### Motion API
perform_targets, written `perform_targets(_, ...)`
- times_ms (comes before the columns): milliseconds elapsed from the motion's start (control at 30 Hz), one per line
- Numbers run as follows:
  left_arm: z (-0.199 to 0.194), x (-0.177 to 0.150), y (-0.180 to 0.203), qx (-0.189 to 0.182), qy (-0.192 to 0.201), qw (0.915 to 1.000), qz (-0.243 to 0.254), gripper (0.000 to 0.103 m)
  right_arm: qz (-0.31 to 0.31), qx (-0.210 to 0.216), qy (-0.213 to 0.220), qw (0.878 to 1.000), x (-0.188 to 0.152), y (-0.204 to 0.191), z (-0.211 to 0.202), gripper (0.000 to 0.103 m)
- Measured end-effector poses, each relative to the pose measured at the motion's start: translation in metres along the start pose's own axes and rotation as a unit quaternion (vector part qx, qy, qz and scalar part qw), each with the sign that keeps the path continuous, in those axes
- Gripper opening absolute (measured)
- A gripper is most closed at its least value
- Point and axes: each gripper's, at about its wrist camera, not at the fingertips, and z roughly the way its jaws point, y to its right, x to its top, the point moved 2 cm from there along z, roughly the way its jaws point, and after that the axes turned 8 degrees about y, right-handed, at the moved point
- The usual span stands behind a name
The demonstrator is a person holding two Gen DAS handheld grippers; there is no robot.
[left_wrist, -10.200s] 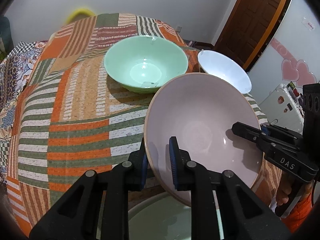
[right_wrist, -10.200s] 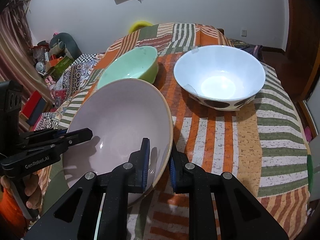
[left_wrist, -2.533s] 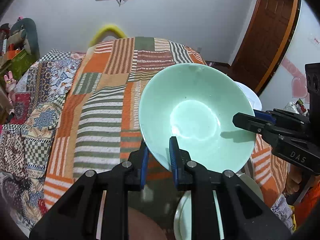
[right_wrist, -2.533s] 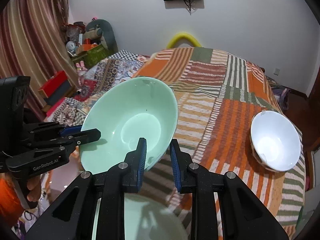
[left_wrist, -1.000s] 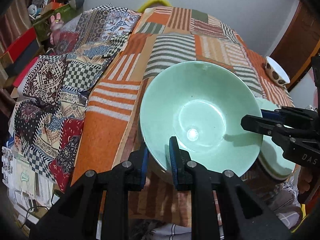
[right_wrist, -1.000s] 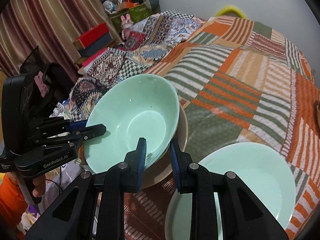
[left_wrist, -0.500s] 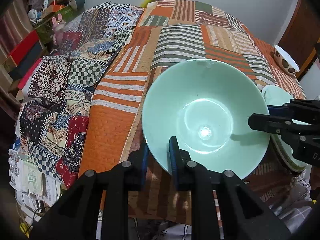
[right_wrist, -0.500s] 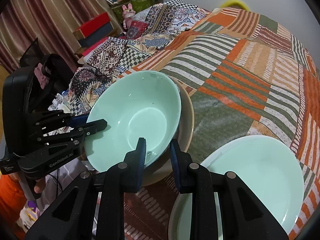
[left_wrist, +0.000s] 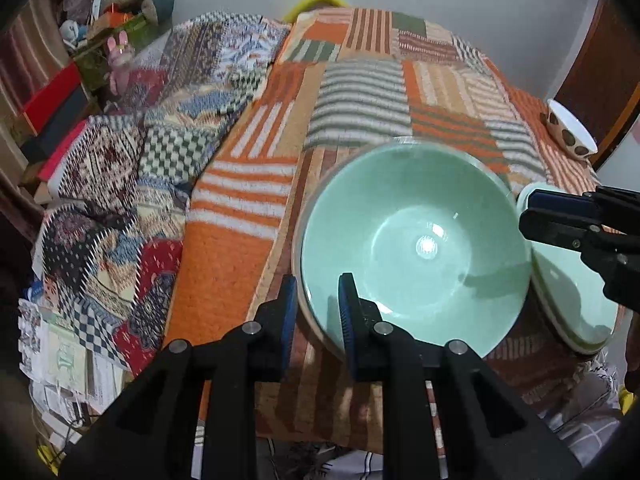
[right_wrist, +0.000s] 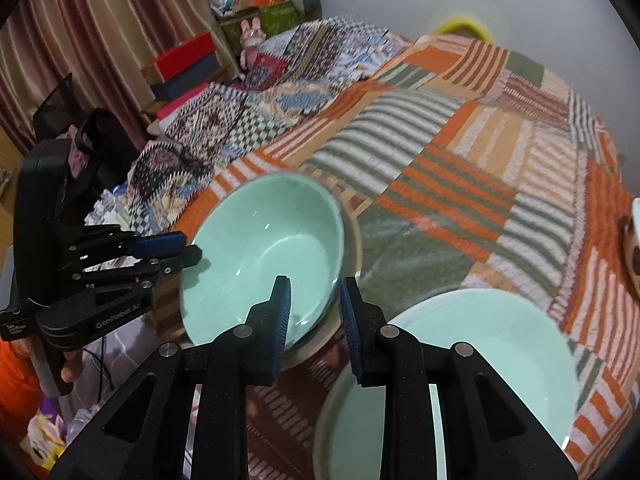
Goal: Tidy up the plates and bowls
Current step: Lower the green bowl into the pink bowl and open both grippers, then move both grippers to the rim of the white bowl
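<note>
A mint green bowl point(left_wrist: 416, 244) sits nested inside a wider tan-rimmed bowl point(left_wrist: 304, 312) at the near edge of the striped tablecloth. My left gripper point(left_wrist: 318, 308) is shut on the near-left rim of the two bowls, one finger inside and one outside. In the right wrist view the green bowl point(right_wrist: 264, 256) rests in the tan bowl point(right_wrist: 354, 240). My right gripper point(right_wrist: 314, 308) straddles their right rim. Its jaws are opening, and the pads stand just off the rim. The left gripper point(right_wrist: 188, 250) shows at the bowl's far side, and the right gripper point(left_wrist: 524, 220) shows in the left wrist view.
A pale green plate point(right_wrist: 460, 360) lies right of the bowls at the table's edge. A white bowl with brown spots point(left_wrist: 568, 132) stands far right. Patterned quilts point(left_wrist: 120, 184), boxes and toys fill the left. A hand with an orange sleeve point(right_wrist: 24, 364) holds the left gripper.
The green bowl has come down level into the tan bowl. The right gripper's jaws have parted a little. Both hands have stayed about where they were.
</note>
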Motion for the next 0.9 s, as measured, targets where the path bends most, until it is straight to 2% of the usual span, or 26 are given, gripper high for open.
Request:
perform_targets(233,-0.031,0.035,0.021,-0.011,0.049,0.9986,0.015,0.02,0.017,-0.02,0.048,0.999,0.011,0.024,-0.036,0.028)
perform_targets(533,-0.06,0.087,0.082,-0.057,0.115,0.9908,0.044,0.022,0.056,-0.086,0.111,0.988,0.017,0.092,-0.099,0.033)
perform_targets(633,-0.058,0.103,0.106,-0.076,0.126,0.9878,0.051,0.022,0.073,-0.113,0.129,0.982,0.017,0.122,-0.12,0.038)
perform_targets(900,-0.029,0.141,0.17,-0.104,0.127,0.9832,0.079,0.025,0.119,-0.177,0.145,0.966,0.004,0.2,-0.158,0.04)
